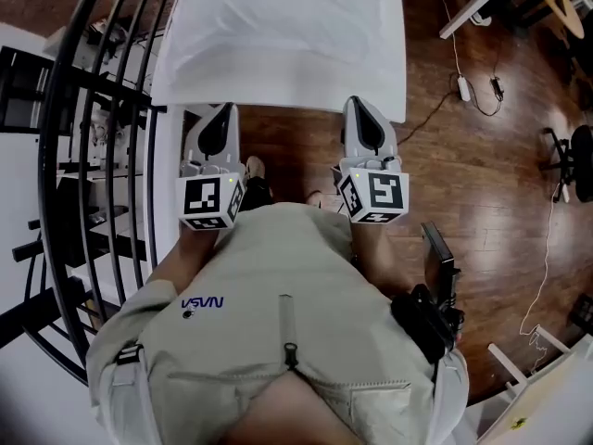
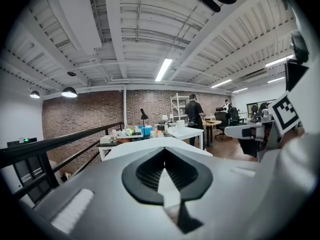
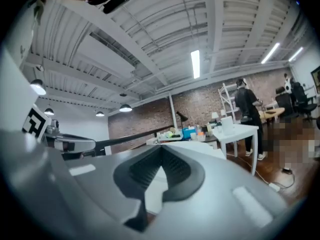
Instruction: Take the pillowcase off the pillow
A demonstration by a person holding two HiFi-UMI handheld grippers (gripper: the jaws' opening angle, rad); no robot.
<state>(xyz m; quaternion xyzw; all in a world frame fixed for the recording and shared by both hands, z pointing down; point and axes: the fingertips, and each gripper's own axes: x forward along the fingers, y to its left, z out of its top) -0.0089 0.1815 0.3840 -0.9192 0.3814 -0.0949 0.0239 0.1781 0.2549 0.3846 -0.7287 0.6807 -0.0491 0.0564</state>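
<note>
I'm standing at the near edge of the white pillow (image 1: 278, 35), still in its pillowcase. It is lying flat straight ahead of me, spreading across the far middle of the head view. I cannot tell where the pillow ends and its support begins. Its near edge is running left to right just past my tongs.

On my left the black railing (image 1: 69, 202) is curving close alongside, so that side is tight. On my right the wooden floor (image 1: 482, 184) is opening wide, with a white cable (image 1: 547, 276) trailing over it and an office chair (image 1: 574, 160) sitting at the far right edge. A white table leg (image 1: 468, 7) is standing off the pillow's far right corner.

The left gripper (image 1: 220, 111) is pointing ahead, its tip sitting right at the pillow's near edge in the head view. The jaws are pressed fully together with nothing between them. Whether it is touching the fabric I cannot tell.

The right gripper (image 1: 359, 102) is running parallel, well apart from the left one. Its tip is overlapping the near edge of the white cloth in the picture. Its jaws are also closed tight and gripping nothing. Beyond them a person (image 3: 246, 111) is standing by a white table (image 3: 240, 131), well away from me.
</note>
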